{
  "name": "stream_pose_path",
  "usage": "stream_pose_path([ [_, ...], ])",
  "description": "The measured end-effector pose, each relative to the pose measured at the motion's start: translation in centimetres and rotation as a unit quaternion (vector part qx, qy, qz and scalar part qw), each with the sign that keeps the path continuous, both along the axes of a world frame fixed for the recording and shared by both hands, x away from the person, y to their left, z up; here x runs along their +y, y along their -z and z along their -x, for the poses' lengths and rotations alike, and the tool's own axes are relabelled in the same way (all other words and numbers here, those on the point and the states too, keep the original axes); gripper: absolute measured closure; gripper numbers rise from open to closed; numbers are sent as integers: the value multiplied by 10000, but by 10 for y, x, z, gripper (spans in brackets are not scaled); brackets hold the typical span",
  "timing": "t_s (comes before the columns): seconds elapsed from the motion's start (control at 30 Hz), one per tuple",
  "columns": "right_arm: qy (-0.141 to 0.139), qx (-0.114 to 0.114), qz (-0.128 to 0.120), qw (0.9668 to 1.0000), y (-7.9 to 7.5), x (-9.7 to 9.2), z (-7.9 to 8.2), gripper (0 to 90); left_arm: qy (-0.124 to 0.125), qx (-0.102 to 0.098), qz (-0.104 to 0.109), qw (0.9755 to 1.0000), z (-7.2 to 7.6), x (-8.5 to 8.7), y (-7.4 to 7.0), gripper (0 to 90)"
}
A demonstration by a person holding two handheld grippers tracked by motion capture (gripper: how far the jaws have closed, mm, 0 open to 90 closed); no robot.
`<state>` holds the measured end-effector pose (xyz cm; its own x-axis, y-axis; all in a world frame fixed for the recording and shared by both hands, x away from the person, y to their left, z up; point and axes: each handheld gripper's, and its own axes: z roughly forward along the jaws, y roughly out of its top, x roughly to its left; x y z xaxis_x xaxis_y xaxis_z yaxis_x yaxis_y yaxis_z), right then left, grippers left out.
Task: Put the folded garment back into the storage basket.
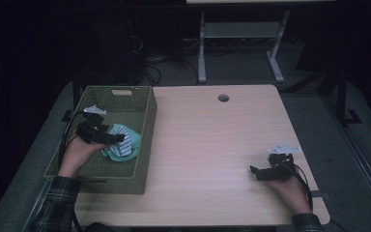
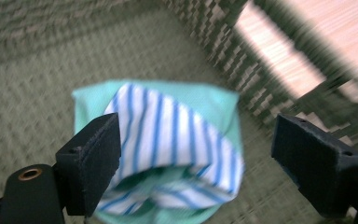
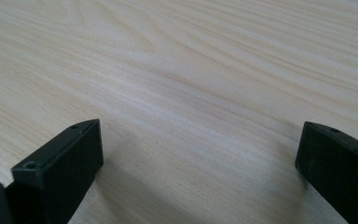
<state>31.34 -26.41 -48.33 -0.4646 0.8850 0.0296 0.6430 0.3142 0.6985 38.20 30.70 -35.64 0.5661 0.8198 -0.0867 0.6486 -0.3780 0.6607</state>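
A folded cloth [image 1: 126, 143], mint green with a white and blue striped part, lies on the floor of an olive woven basket [image 1: 147, 116] at the table's left edge. My left gripper [image 1: 117, 137] hovers just above it inside the basket, jaws wide apart. In the left gripper view the cloth [image 2: 168, 135] lies below and between the fingers [image 2: 95, 158], which do not press on it. My right gripper [image 1: 255, 172] rests low over the wooden table [image 1: 207, 140] at the right front, open. Bare wood shows between its jaws [image 3: 198, 135].
The basket's woven wall [image 2: 214, 42] rises close beyond the cloth, with the tabletop [image 2: 317, 28] past it. A round cable hole [image 1: 223, 98] sits near the table's far edge. A grey stand's legs [image 1: 202, 53] are on the floor behind.
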Motion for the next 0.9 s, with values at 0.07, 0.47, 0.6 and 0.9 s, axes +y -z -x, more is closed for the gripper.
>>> stream_pose_path([
  [0.07, -1, 0, 1, 10000, 0, 0, 0, 3, 34, -38, 42, 10000, 1, -4, -4, 137],
  [0.47, -4, -2, 4, 10000, 0, 0, 0, 3, 334, -242, 278, 9988, 7, -32, -24, 135],
  [0.6, -4, -2, 4, 10000, 0, 0, 0, 3, 420, -311, 319, 9981, 9, -42, -28, 136],
  [0.9, -5, -4, 3, 10000, 0, 0, 0, 3, 724, -438, 447, 9954, 16, -73, -37, 139],
])
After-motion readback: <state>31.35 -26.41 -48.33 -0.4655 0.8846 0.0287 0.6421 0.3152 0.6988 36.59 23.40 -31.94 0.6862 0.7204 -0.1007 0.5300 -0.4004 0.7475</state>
